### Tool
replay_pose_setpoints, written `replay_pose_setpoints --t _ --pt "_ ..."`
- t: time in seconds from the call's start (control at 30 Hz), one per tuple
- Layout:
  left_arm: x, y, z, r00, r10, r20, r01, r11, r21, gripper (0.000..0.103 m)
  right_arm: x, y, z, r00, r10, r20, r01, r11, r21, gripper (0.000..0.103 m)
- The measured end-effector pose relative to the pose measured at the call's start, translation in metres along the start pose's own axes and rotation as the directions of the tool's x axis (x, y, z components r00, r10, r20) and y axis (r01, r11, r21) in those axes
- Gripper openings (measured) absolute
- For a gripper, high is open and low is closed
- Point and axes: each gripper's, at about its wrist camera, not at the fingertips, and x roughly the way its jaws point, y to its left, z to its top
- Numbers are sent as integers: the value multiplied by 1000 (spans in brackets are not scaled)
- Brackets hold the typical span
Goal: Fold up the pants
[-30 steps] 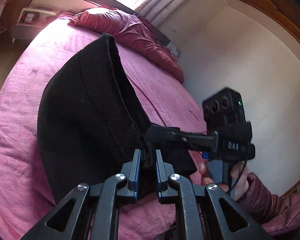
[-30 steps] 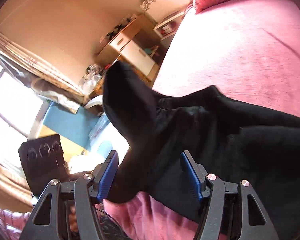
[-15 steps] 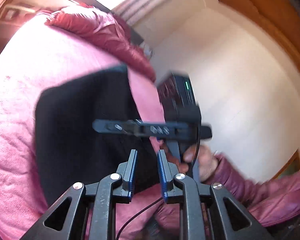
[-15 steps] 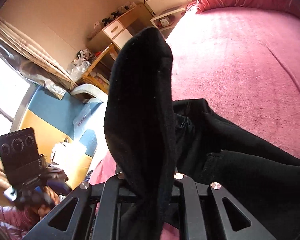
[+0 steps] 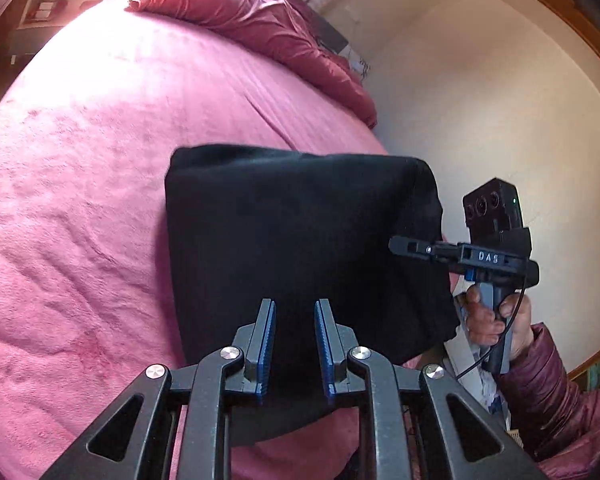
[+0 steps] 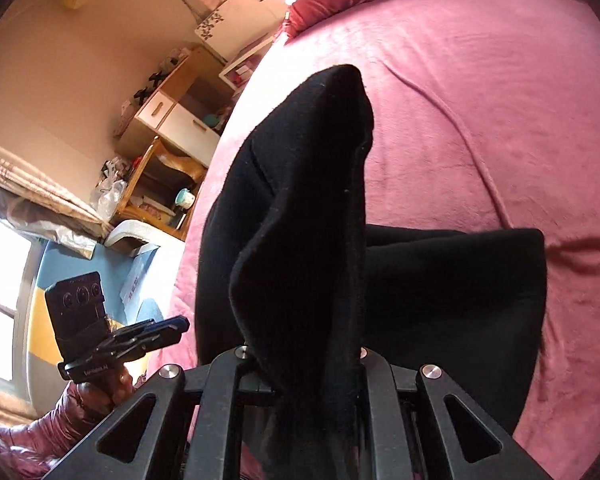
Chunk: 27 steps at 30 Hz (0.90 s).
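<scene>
Black pants (image 5: 300,248) lie folded into a compact block on the pink bed cover (image 5: 80,200). My left gripper (image 5: 295,344) hovers at the near edge of the block with its blue pads apart and nothing between them. My right gripper (image 6: 304,360) is shut on a fold of the pants (image 6: 308,220), which stands up as a raised flap over its fingers and hides them. In the left wrist view the right gripper (image 5: 400,246) sits at the block's right side. In the right wrist view the left gripper (image 6: 176,326) is at lower left, off the cloth.
A dark red quilt (image 5: 260,12) is bunched at the head of the bed. A cream wall (image 5: 500,120) runs close along the bed's right side. Wooden shelves and drawers (image 6: 172,128) with clutter stand beyond the bed's left edge.
My left gripper let go of the pants and now stands open off the cloth. My right gripper shut on the fabric and carried a fold over, leaving the pants a compact block.
</scene>
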Motion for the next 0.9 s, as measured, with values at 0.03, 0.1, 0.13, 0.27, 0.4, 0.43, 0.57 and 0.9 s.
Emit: replay_pose_setpoints --t 0.03,0.1,0.13,0.27,0.4,0.43,0.57,0.9 --pt "11 -1 -3 999 11 -32 -11 1000 8 20 2 -11 -3 1000 -10 -3 10 1000 25 14" --pt "31 -8 -11 996 22 -86 -20 999 28 20 2 -31 -3 1000 -27 -5 27 997 67 14" --pt "37 -10 -15 994 24 -106 -21 999 35 20 5 -39 -6 999 -32 -7 32 996 88 14" --pt "53 -19 -26 987 44 -157 -33 997 77 20 12 -63 -15 999 -31 -20 34 988 149 15" --pt "57 -19 -26 985 46 -168 -34 997 75 20 -1 -77 -29 999 -18 32 11 979 205 22" --pt "57 -19 -25 985 43 -168 -31 997 72 20 -8 -77 -32 998 -28 49 17 978 208 24" --pt "62 -15 -15 987 30 -160 -22 998 54 20 -40 -70 -47 993 -71 99 47 973 228 27" --pt "35 -7 -22 992 8 -124 -5 1000 22 20 -54 -79 -92 994 -59 92 32 962 272 49"
